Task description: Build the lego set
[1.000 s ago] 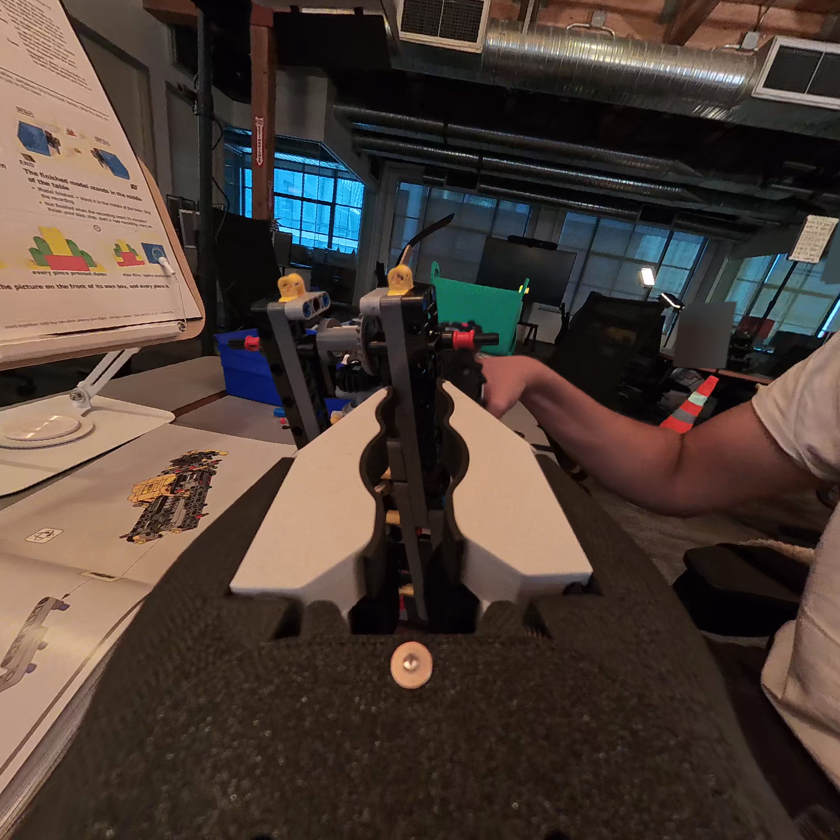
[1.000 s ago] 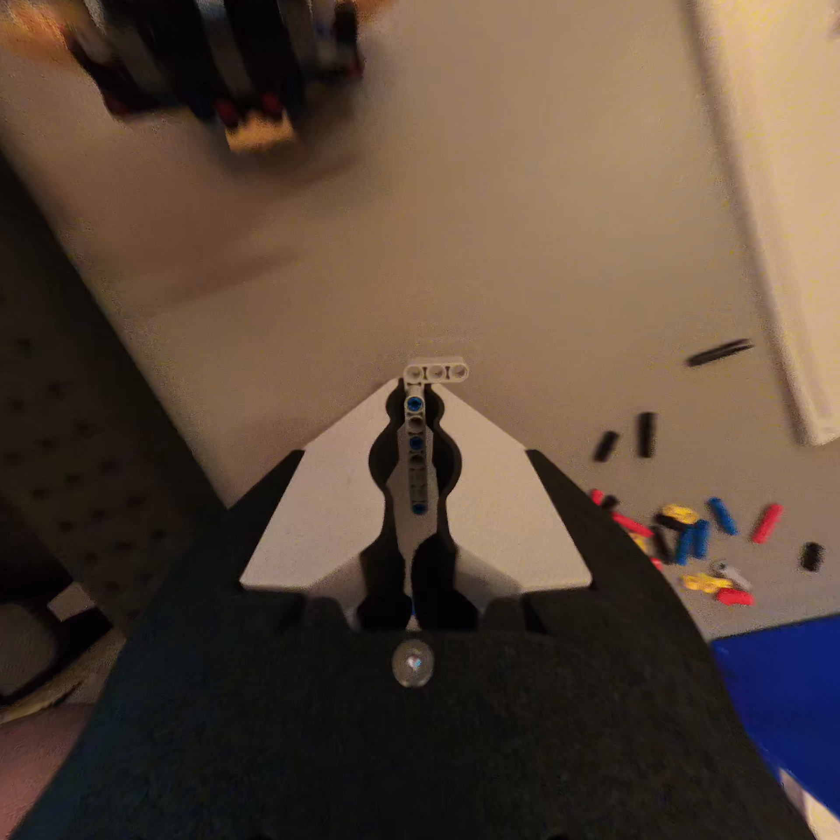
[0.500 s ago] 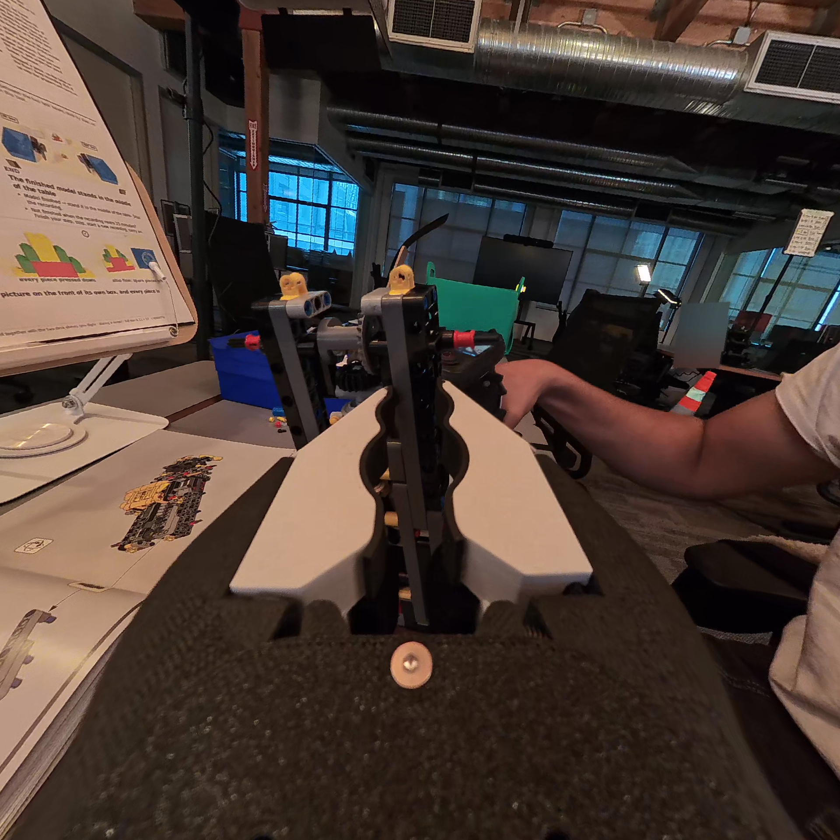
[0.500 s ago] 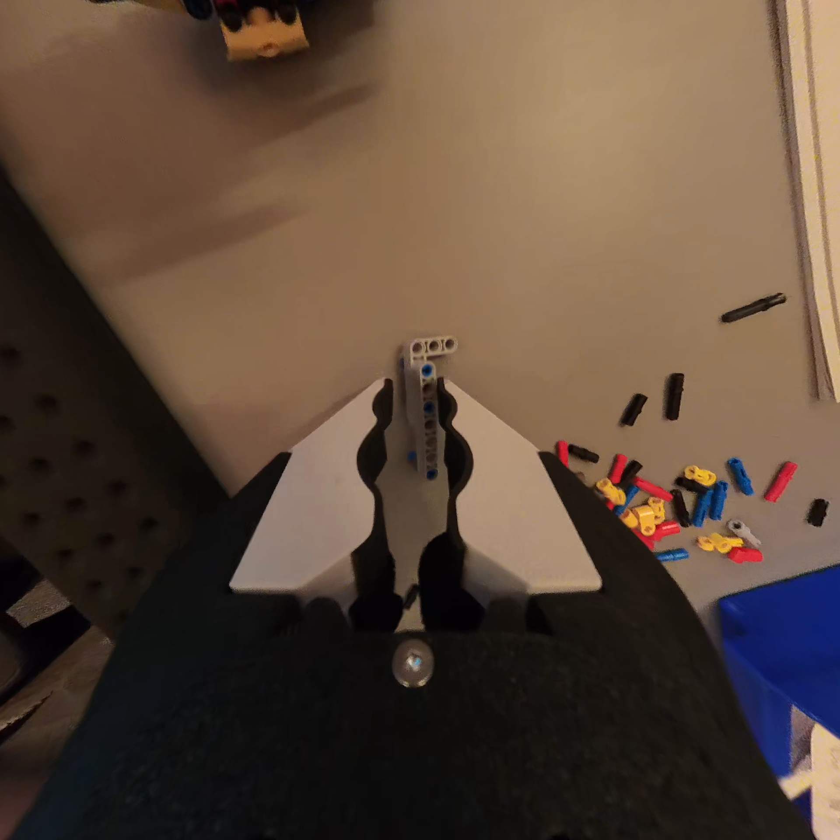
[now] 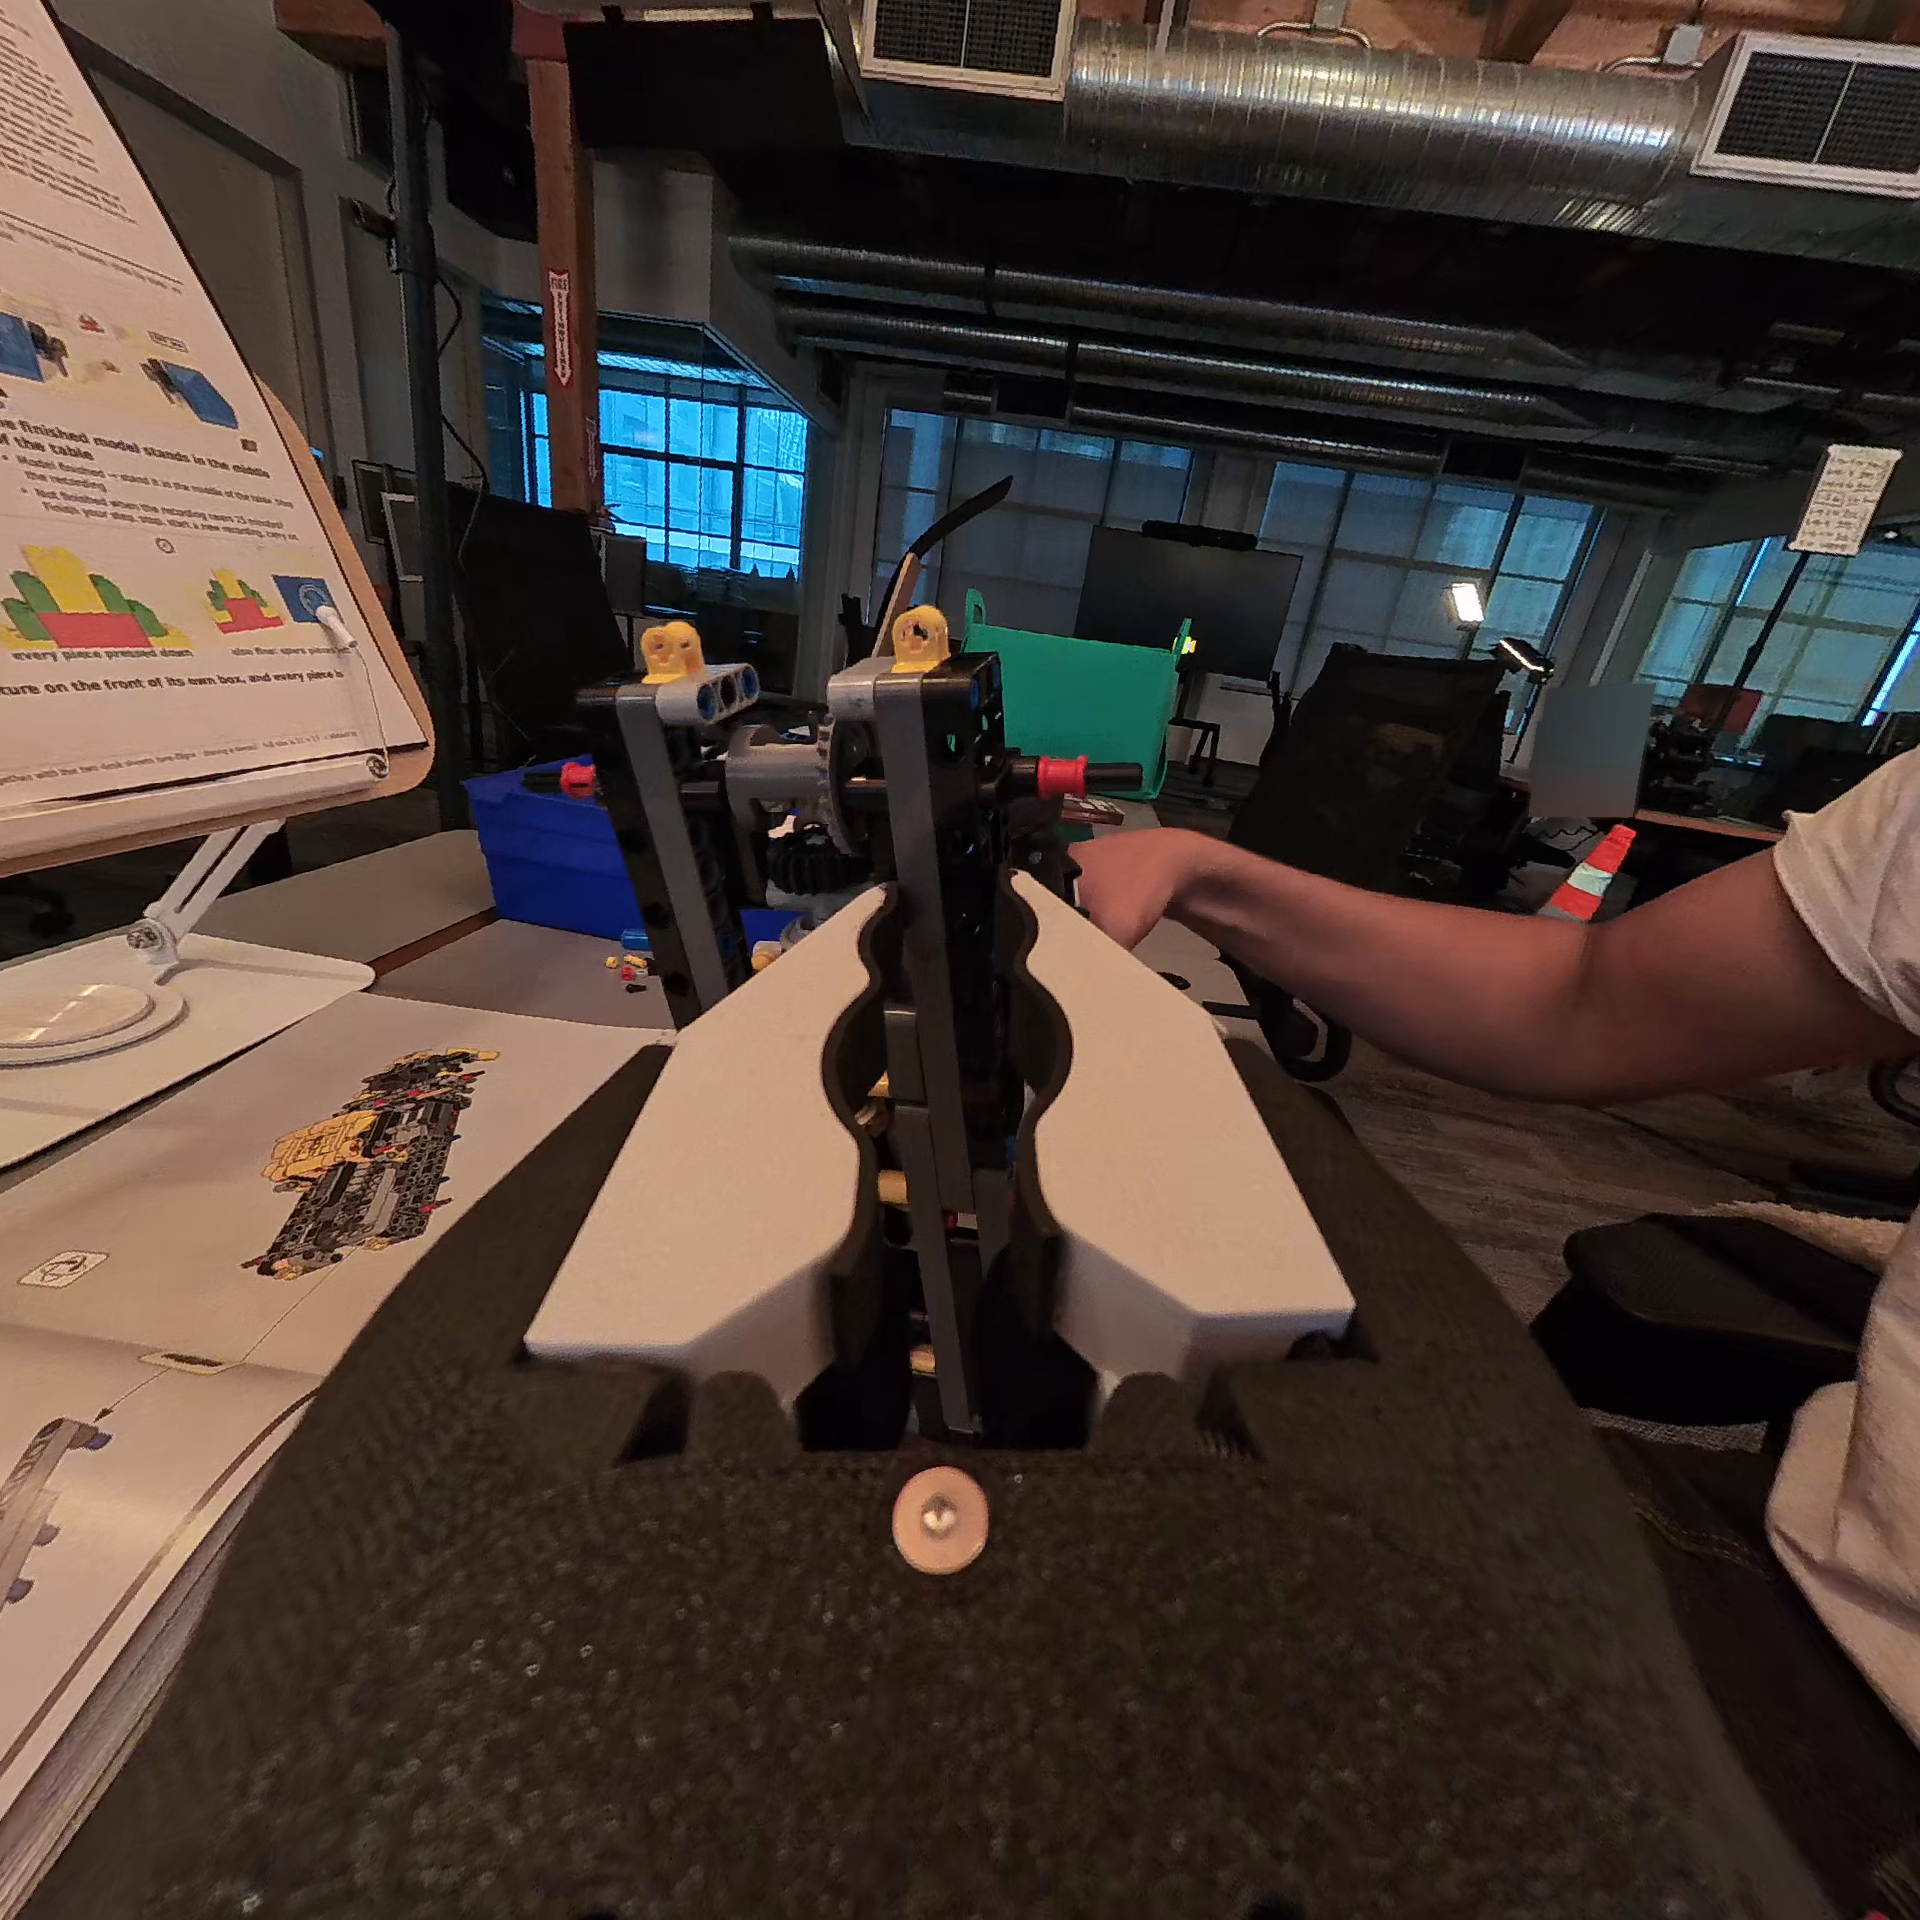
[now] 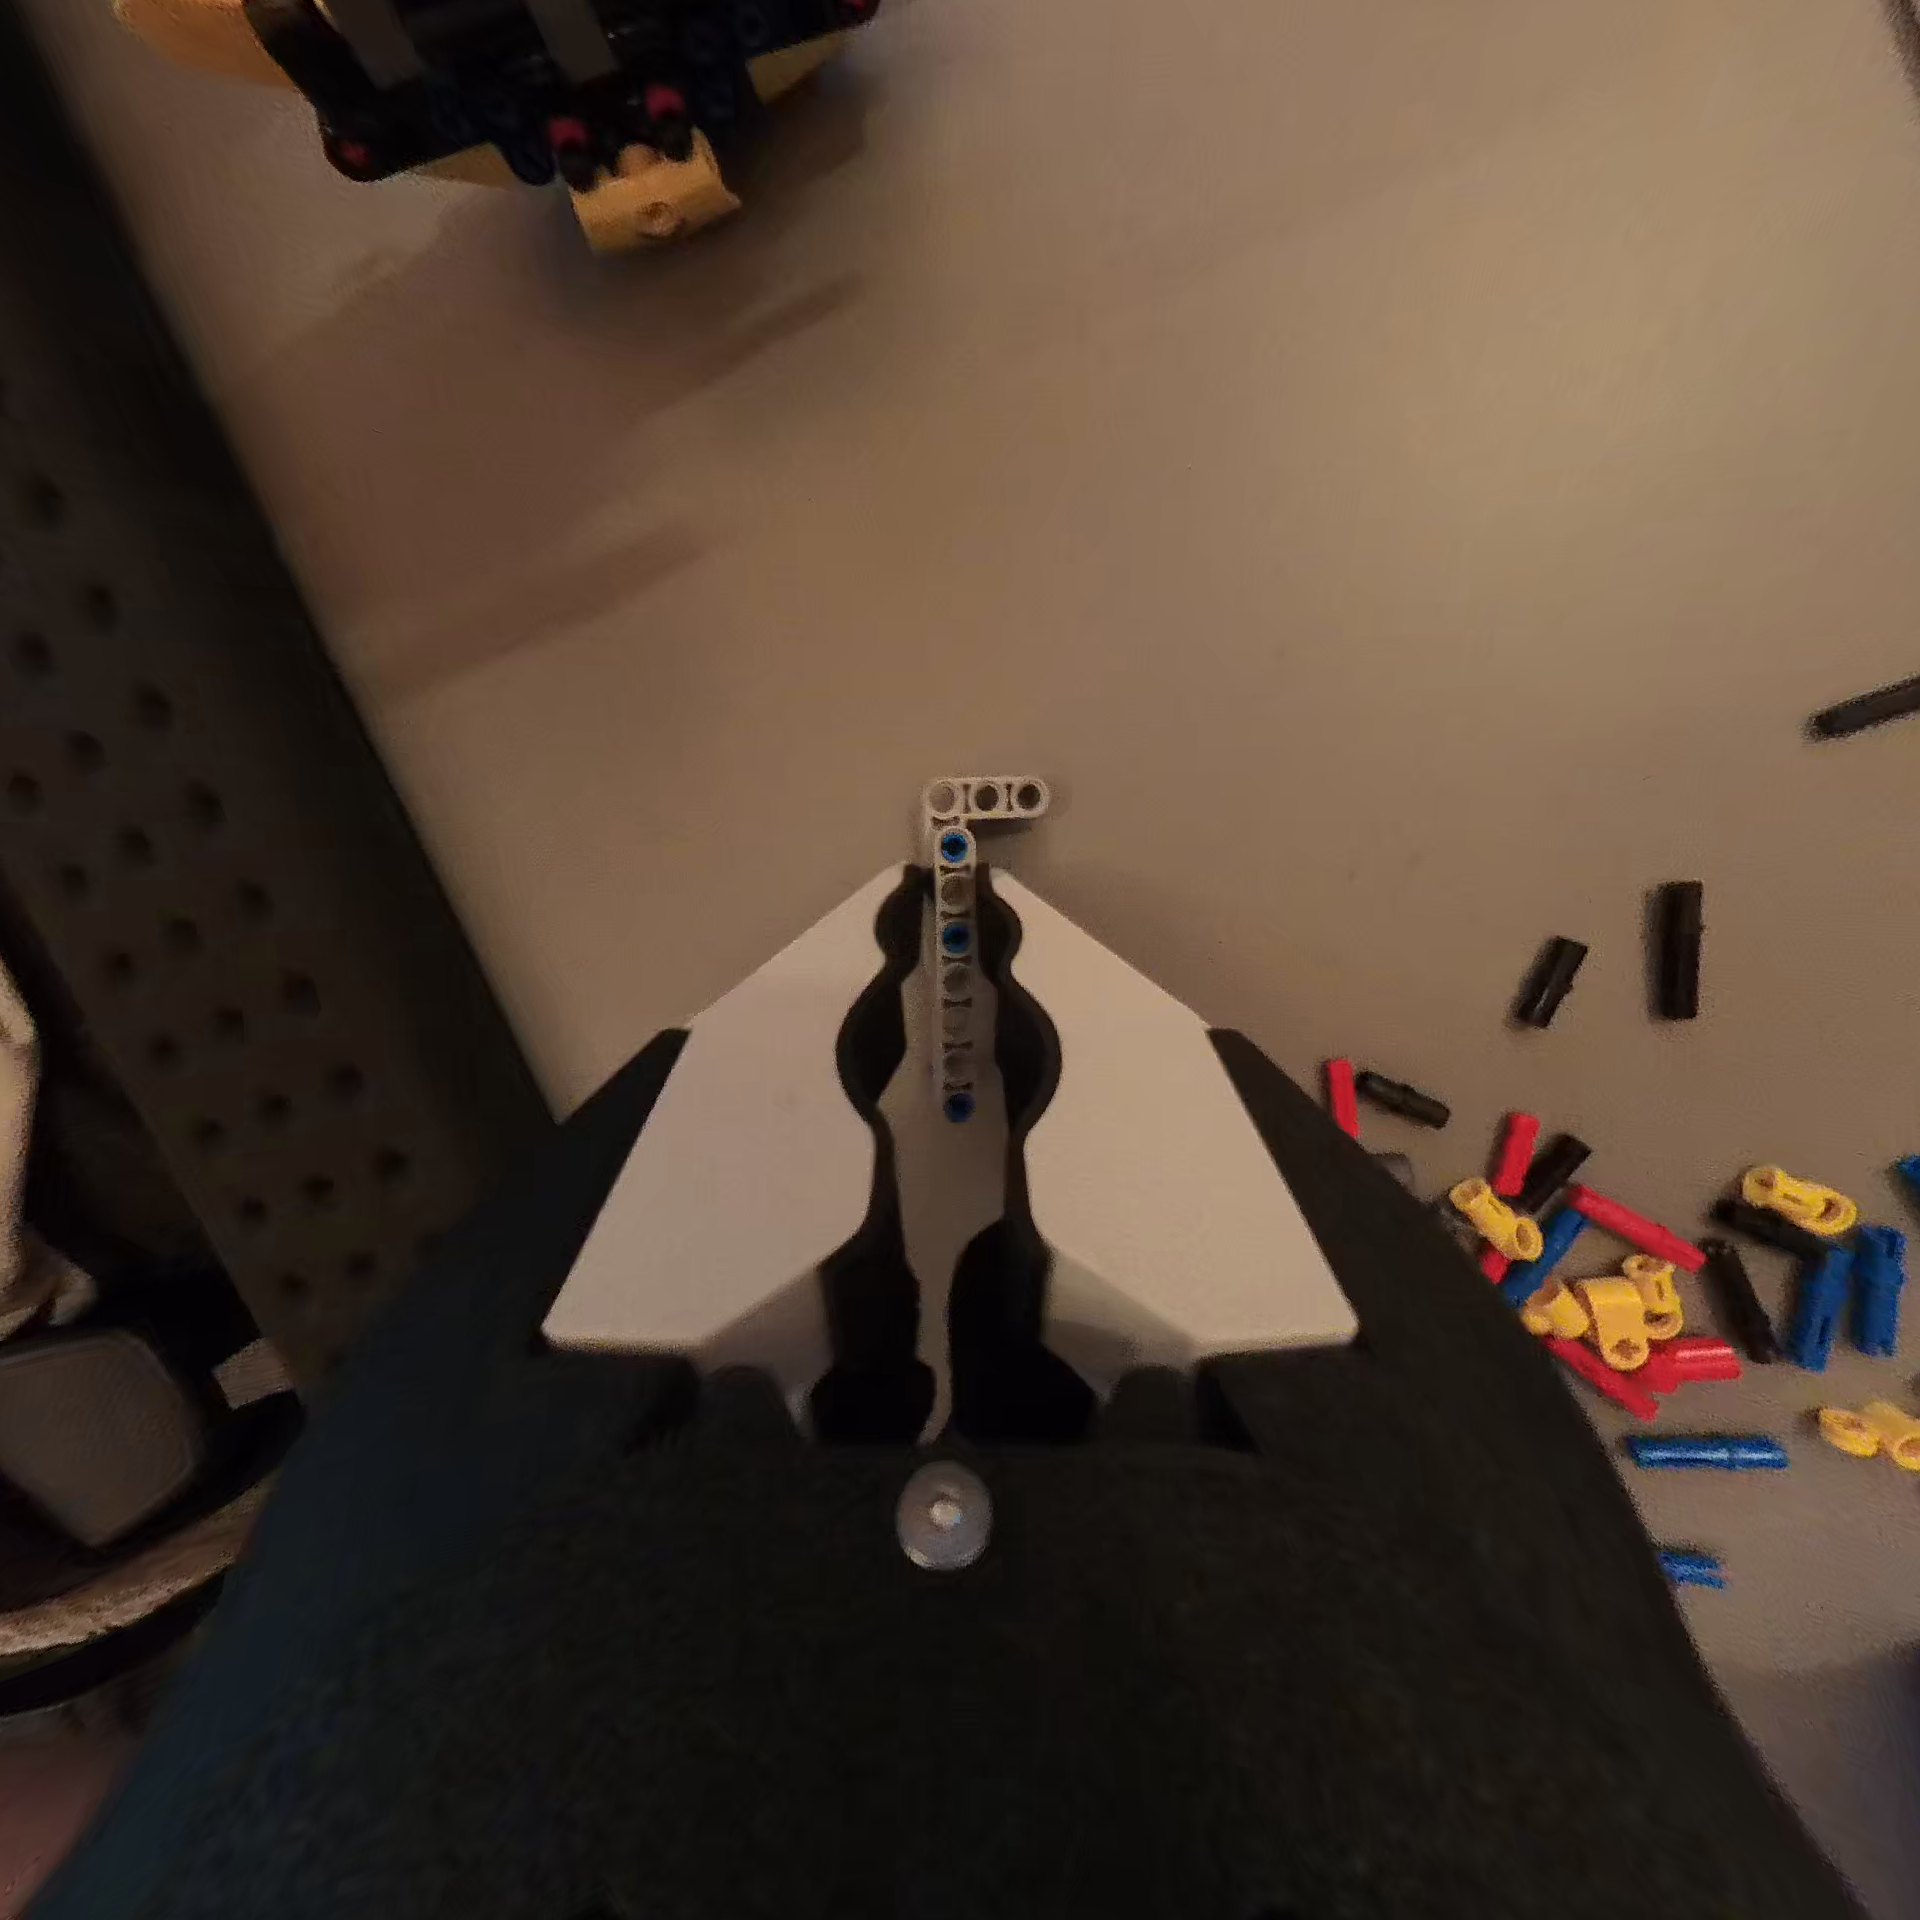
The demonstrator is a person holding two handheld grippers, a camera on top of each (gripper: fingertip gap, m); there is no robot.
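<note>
with the left gripper (image 5: 940,935) clamped on the upright lego frame (image 5: 935,831), centre the slightly parted right gripper (image 6: 954,883) around the grey l-beam (image 6: 961,935) lying between its jaws, seemingly unpinched, before squeezing evenly.

Left gripper (image 5: 940,935) clamped, level, pointing forward. Right gripper (image 6: 954,914) pointing downward, jaws narrowly parted (contact unclear). Bare forearm (image 5: 1455,977) extended leftward.
</note>
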